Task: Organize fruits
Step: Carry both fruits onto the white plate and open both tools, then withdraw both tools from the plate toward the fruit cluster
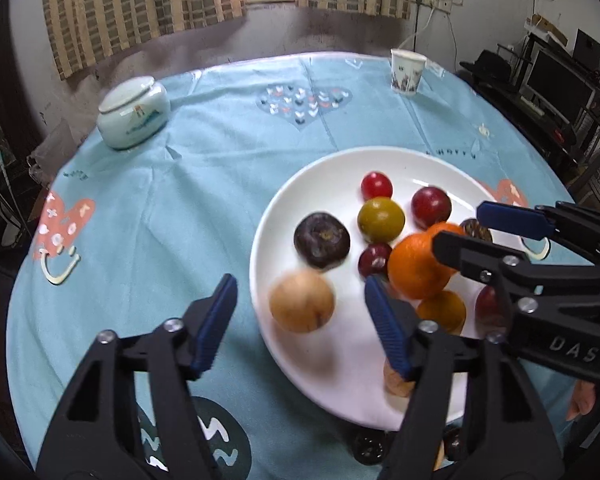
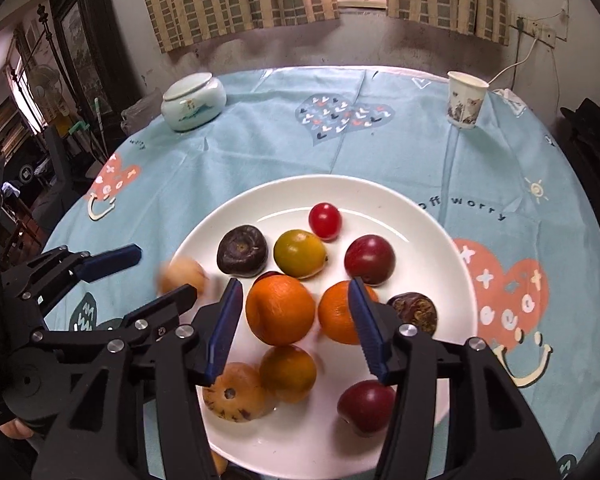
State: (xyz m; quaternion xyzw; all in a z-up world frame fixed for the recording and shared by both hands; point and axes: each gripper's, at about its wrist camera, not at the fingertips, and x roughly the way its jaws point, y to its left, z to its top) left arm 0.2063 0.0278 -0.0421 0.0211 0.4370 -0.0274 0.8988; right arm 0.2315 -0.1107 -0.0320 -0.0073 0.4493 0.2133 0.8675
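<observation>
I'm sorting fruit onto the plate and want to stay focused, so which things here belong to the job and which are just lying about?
Part of the job:
white plate
oranges
red plums
cherry tomato
green-yellow fruit
dark wrinkled fruit
tan round fruit

Just lying about:
lidded ceramic jar
paper cup
patterned tablecloth

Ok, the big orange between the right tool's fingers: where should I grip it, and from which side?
Grip the large round orange across its widest middle, coming down from above and the near side, as the open right tool already faces it. Its left flank looks free; on the right a second orange sits close, so slide that finger carefully into the narrow gap. The white plate is crowded.
</observation>
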